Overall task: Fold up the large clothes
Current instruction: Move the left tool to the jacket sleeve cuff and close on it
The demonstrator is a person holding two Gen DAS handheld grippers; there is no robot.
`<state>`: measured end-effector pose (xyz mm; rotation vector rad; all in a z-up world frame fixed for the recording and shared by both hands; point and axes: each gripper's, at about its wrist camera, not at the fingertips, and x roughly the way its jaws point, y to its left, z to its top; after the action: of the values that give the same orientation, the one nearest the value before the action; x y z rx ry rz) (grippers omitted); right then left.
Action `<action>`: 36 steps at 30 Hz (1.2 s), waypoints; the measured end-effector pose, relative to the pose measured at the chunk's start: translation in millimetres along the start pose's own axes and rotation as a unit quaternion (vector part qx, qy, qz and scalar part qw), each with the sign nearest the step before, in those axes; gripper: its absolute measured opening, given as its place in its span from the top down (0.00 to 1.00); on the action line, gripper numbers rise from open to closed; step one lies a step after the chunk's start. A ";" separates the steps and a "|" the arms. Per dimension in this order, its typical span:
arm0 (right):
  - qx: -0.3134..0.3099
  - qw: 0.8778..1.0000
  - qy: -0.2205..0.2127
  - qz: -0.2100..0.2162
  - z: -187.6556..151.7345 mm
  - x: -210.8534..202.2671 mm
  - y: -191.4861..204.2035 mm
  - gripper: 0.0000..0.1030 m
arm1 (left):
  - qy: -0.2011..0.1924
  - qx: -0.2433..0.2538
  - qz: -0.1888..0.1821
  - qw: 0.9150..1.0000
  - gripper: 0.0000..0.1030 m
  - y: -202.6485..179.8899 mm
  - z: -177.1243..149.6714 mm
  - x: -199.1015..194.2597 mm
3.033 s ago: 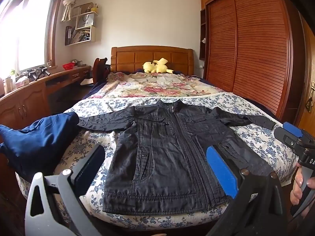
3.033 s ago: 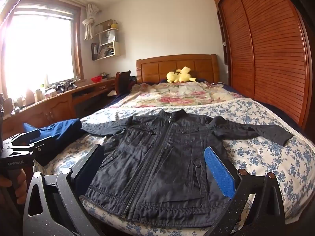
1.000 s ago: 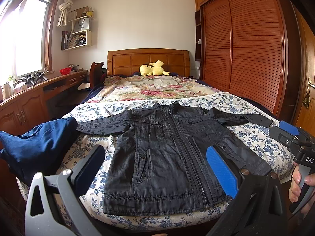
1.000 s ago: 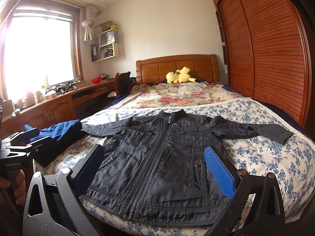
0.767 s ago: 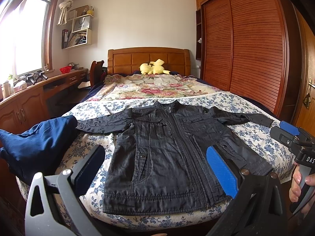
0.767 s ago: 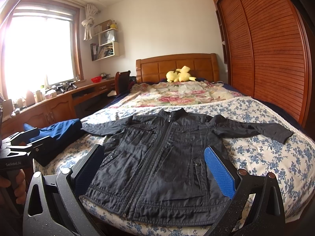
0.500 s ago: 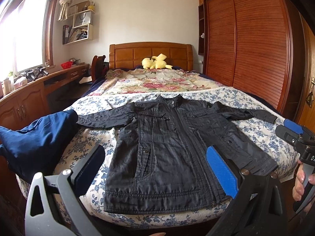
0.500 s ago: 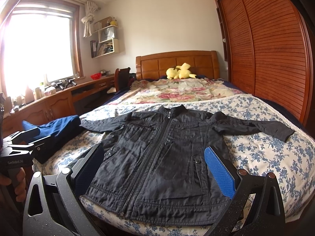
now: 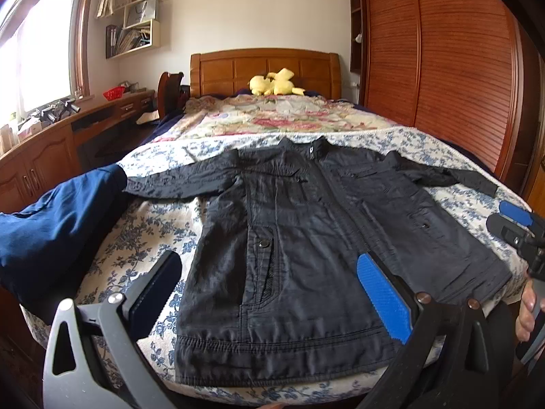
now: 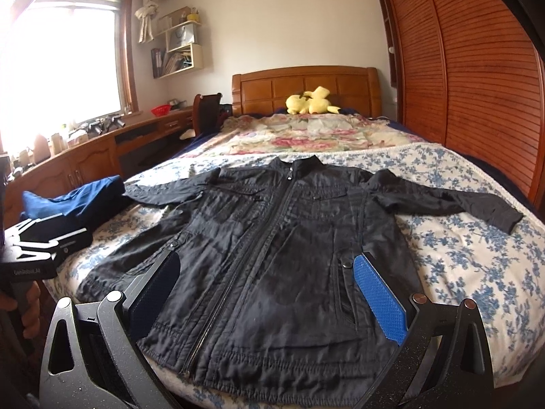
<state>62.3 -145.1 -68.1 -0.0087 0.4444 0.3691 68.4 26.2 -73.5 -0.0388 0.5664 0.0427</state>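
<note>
A bedroom with a wooden headboard [image 9: 265,68] and louvred wardrobe doors [image 10: 477,78] holds a bed covered by a blue-flowered sheet [image 10: 470,266]. A black zip jacket [image 9: 306,238] lies flat on it, front up, sleeves spread to both sides, hem toward the foot. A blue garment [image 9: 58,225] is bunched at the bed's left edge, touching the left cuff. The left gripper [image 9: 269,293] and right gripper [image 10: 265,293] both hover over the hem, jaws wide apart, holding nothing.
</note>
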 end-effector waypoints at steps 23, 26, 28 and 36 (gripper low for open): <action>-0.055 0.997 0.023 0.048 43.5 165.1 26.8 0.00 | 0.111 0.031 0.062 0.991 0.00 80.6 2.6 107.9; -0.050 0.997 0.028 0.060 53.0 189.4 31.4 0.00 | 0.121 0.035 0.075 0.989 0.00 94.4 4.5 115.4; -0.047 0.996 0.037 0.065 55.0 207.7 34.4 0.00 | 0.130 0.034 0.078 0.988 0.00 104.0 4.7 122.4; -0.064 0.992 0.070 0.080 24.5 242.7 39.0 0.00 | 0.156 0.009 0.070 0.985 0.00 139.7 6.5 160.4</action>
<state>262.2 -22.4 -145.5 -0.1254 0.5603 0.5560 199.9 170.7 -157.6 0.0130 0.8816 0.1708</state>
